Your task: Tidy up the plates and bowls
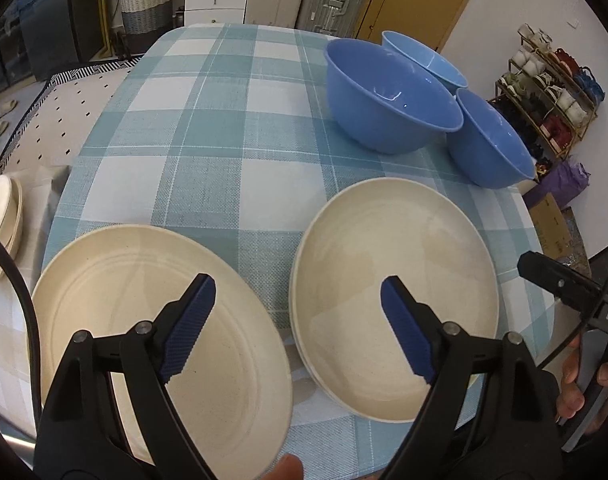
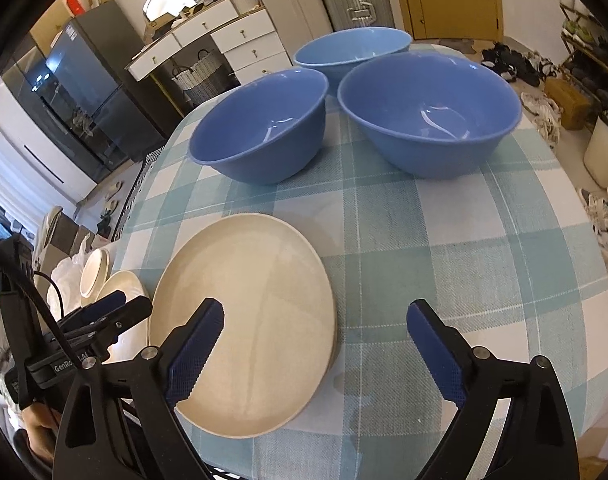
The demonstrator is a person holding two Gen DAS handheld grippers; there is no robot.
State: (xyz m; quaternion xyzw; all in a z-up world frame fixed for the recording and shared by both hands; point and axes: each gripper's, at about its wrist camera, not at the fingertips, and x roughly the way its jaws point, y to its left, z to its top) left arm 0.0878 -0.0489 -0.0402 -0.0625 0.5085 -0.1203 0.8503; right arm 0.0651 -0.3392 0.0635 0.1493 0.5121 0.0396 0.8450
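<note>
Two cream plates lie near the front of the checked table (image 1: 224, 120): a single plate (image 1: 144, 320) on the left and a stack of plates (image 1: 396, 272) to its right. My left gripper (image 1: 298, 286) hovers open over the gap between them, one finger above each, holding nothing. Three blue bowls stand behind: a large bowl (image 1: 392, 96), a second bowl (image 1: 488, 140) and a third bowl (image 1: 424, 56). In the right wrist view my right gripper (image 2: 316, 308) is open and empty above the stack's (image 2: 256, 312) right edge, with the bowls (image 2: 428, 112) beyond.
Cream bowls (image 1: 2, 220) sit on a lower surface left of the table. The table's right edge drops to a cardboard box (image 1: 552, 224) and a shoe rack (image 1: 552, 92). Bare cloth lies right of the stack (image 2: 484, 260). A hand (image 1: 576, 384) holds the right gripper.
</note>
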